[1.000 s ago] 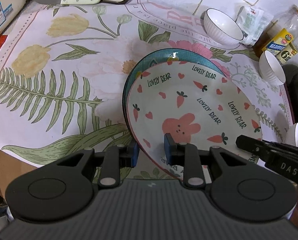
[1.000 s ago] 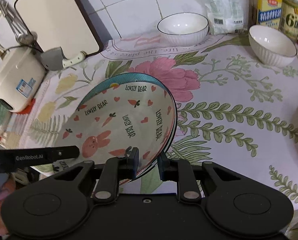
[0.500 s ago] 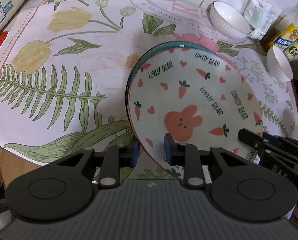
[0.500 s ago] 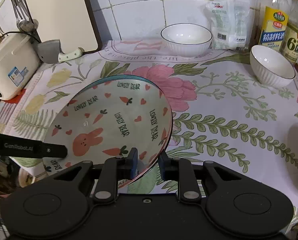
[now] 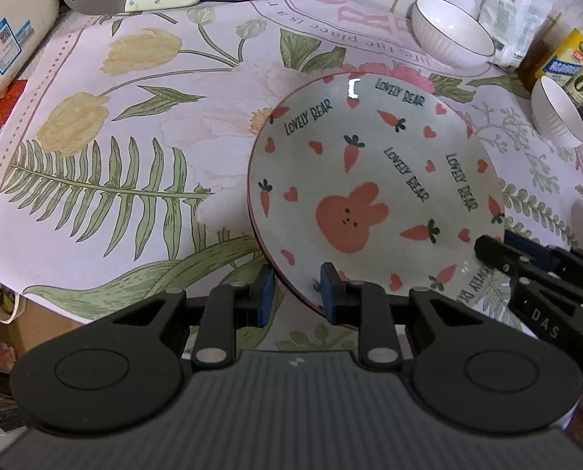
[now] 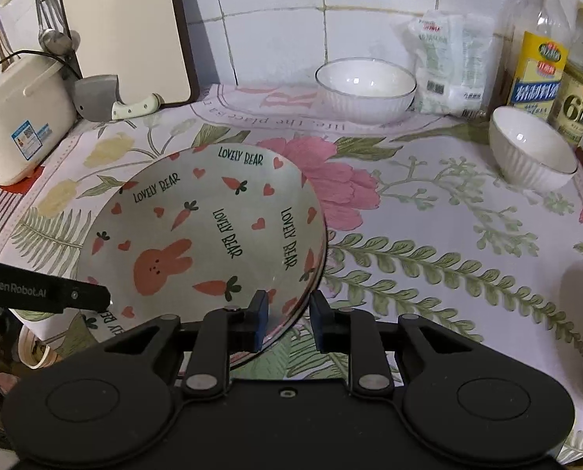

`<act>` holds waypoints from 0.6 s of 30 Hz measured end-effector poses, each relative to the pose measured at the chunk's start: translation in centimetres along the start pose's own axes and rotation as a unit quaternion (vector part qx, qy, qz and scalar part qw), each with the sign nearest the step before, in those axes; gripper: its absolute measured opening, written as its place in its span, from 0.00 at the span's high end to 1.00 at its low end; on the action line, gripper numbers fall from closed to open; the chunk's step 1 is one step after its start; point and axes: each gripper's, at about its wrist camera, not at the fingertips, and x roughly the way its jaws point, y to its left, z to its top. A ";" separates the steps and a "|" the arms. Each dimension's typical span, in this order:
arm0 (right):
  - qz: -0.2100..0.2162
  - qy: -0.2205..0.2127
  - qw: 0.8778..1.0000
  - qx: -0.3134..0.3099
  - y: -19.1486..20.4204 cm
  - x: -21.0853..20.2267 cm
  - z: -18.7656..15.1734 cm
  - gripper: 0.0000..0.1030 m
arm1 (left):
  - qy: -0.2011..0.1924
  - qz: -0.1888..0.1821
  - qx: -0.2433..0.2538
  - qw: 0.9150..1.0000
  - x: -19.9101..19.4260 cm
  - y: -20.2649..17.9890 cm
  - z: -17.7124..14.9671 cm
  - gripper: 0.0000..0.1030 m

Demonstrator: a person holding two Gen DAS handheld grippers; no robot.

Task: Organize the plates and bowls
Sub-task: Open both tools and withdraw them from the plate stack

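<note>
Glazed rabbit-print plate (image 5: 373, 203) is pinched at its rim by left gripper (image 5: 295, 297) and right gripper (image 6: 287, 323), both nearly closed; uneven release could chip it on the plate apparently beneath.

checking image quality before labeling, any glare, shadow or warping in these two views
Left wrist view: a small bright glare spot on the rabbit plate near its far rim; edges bend from the fisheye. Right wrist view: highlights inside both white bowls, tile lines on the wall curve, corners go dark.
</note>
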 end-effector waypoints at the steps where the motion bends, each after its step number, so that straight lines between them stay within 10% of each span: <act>1: 0.001 -0.001 1.000 -0.005 0.0 -0.5 -0.1 0.74 | -0.001 0.002 0.004 1.000 -0.2 -0.2 -0.2 0.77; 6: 0.059 -0.001 0.998 0.021 -1.0 -3.9 -0.3 0.74 | -0.008 0.034 0.050 0.998 -1.9 -2.0 -1.4 0.76; 18: 0.038 -0.113 0.990 -0.074 -1.8 -14.5 -4.0 0.62 | -0.050 0.013 0.101 0.994 -9.9 -6.1 -5.1 0.61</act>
